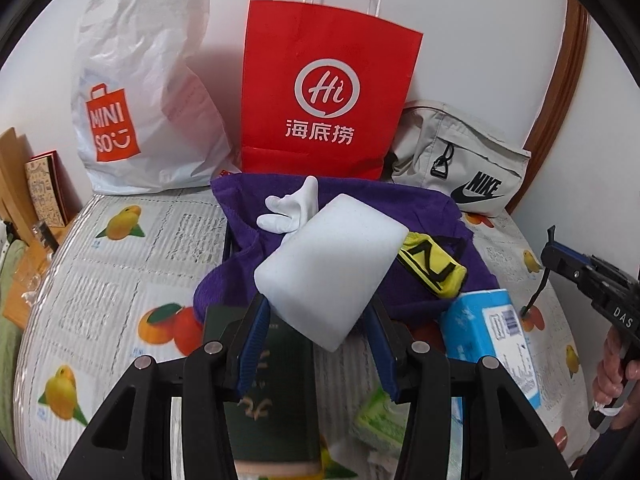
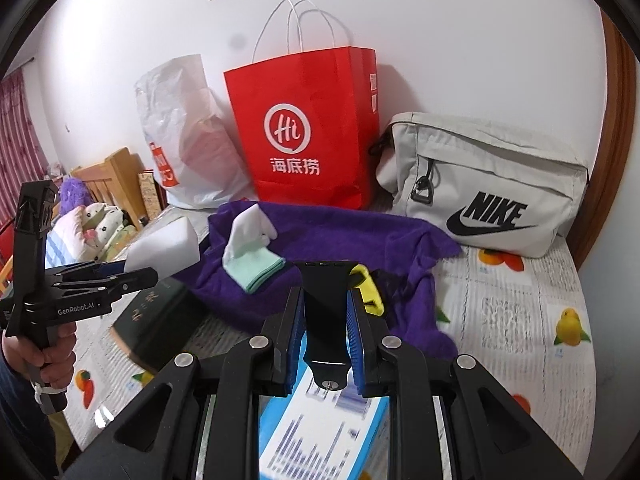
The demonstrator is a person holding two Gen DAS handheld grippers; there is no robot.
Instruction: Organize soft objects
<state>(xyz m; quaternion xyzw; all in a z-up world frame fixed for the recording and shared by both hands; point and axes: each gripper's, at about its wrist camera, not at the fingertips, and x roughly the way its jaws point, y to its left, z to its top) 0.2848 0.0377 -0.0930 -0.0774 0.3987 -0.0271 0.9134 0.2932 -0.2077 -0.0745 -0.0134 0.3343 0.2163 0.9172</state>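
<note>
My left gripper (image 1: 318,312) is shut on a white foam sponge block (image 1: 332,256), held tilted above a purple towel (image 1: 400,204). On the towel lie a white glove (image 1: 290,208) and a yellow-and-black fabric band (image 1: 434,266). In the right wrist view, my right gripper (image 2: 325,300) is shut on a black strap (image 2: 324,320) that stands upright between its blue pads. Beyond it the towel (image 2: 340,236) carries the glove (image 2: 250,224) and a folded mint-green cloth (image 2: 258,270). The left gripper (image 2: 132,272) with the sponge (image 2: 168,246) shows at the left there.
A red paper bag (image 1: 328,92), a white plastic bag (image 1: 136,100) and a grey Nike pouch (image 1: 460,160) stand against the wall. A dark green book (image 1: 280,380), a blue box (image 1: 492,332) and a green sponge (image 1: 380,420) lie on the fruit-print cover (image 1: 120,280).
</note>
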